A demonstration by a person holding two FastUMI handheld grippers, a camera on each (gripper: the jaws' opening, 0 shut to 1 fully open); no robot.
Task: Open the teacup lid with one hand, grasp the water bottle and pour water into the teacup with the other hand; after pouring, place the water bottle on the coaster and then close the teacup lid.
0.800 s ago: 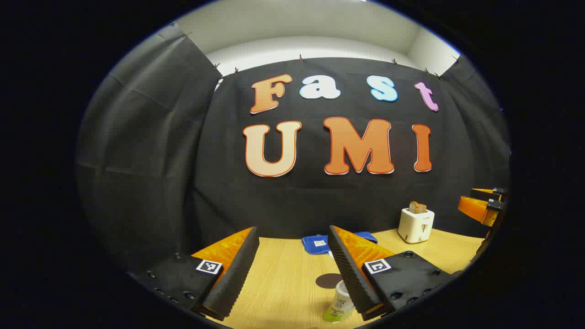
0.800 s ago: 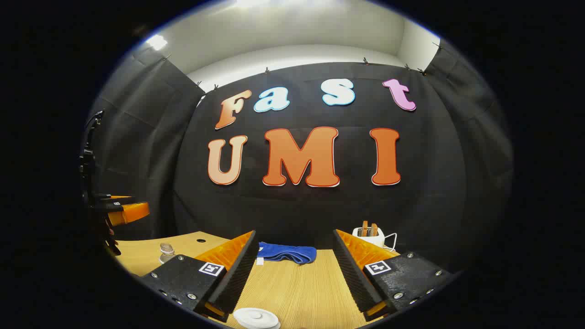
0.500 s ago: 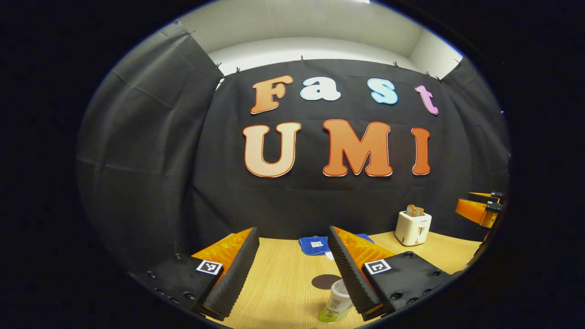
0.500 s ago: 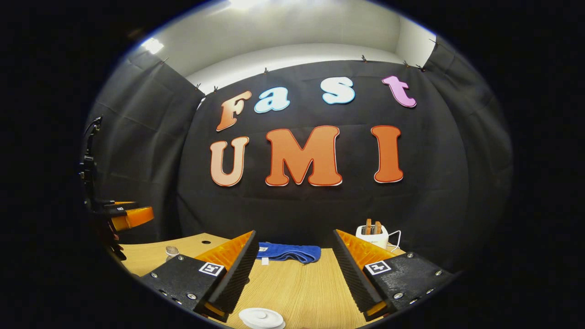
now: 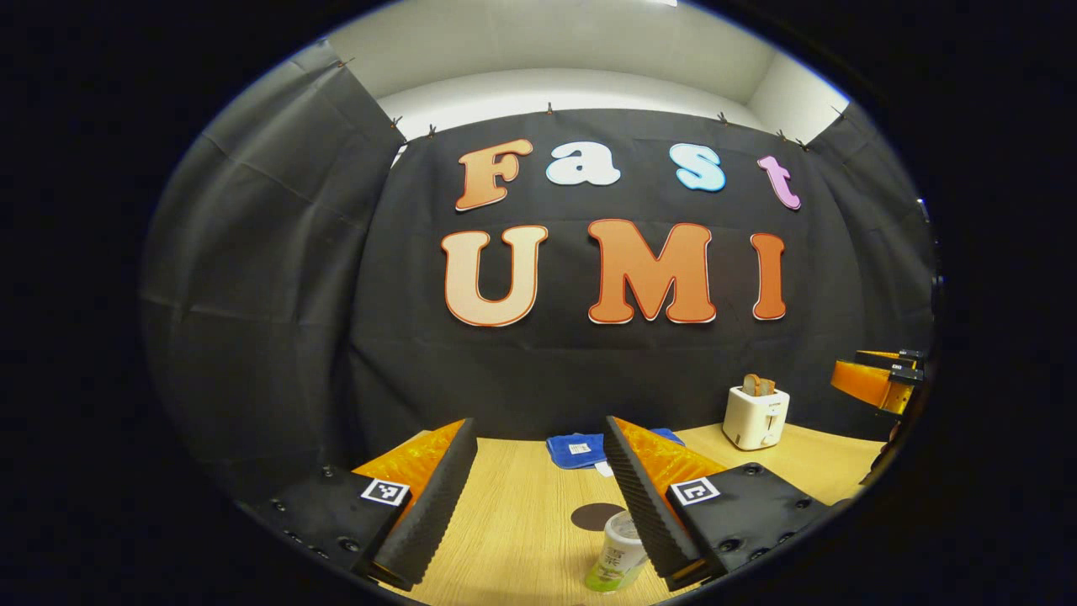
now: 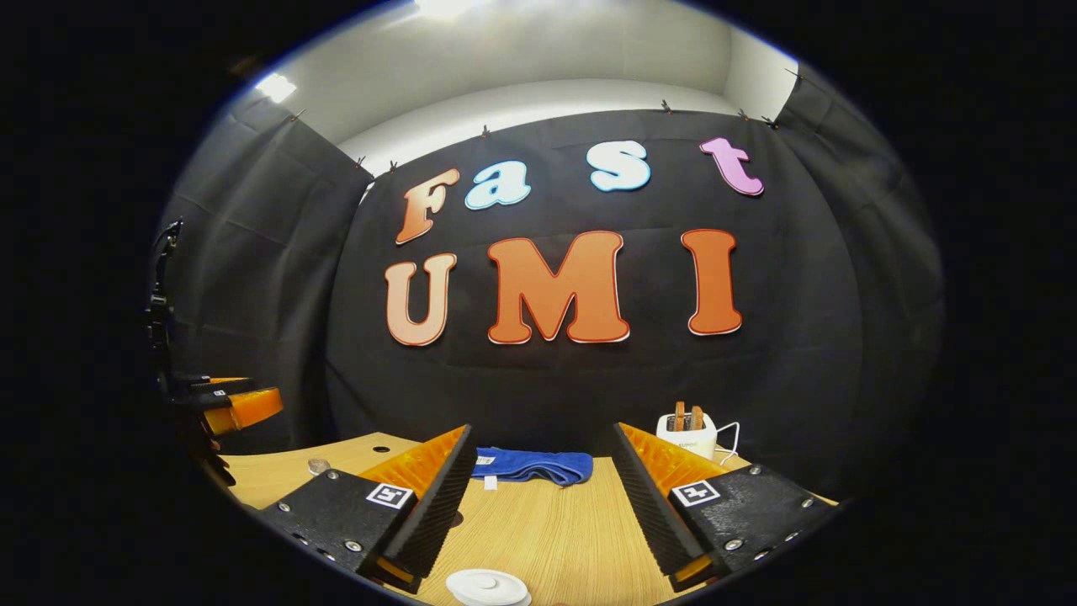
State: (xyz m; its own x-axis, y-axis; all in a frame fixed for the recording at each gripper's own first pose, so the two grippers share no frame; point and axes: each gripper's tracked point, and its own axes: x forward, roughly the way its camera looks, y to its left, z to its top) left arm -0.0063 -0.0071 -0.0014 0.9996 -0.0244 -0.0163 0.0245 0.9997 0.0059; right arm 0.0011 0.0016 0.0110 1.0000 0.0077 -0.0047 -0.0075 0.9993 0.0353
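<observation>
The water bottle [image 5: 618, 551], white-capped with a green label, stands on the wooden table [image 5: 513, 522] low in the left gripper view, partly behind the right-hand finger [image 5: 644, 497]. Just beyond it lies the dark round coaster [image 5: 596, 515]. My left gripper [image 5: 538, 425] is open and holds nothing. In the right gripper view, the white teacup lid [image 6: 488, 587] with its small knob sits at the bottom edge, below the open right gripper [image 6: 540, 429]. The cup under the lid is hidden. The bottle's top [image 6: 319, 465] peeks out beside the left-hand finger.
A blue cloth [image 5: 576, 449] lies at the back of the table, with a white toaster [image 5: 756, 417] holding toast to its right. The other gripper's orange finger shows at each view's edge [image 5: 875, 383] [image 6: 231, 404]. Black booth cloth closes the back.
Both views have drifted slightly. The bottle sits a bit further left in the left gripper view, and the lid has shifted a bit right in the right gripper view. Both grippers stay open.
</observation>
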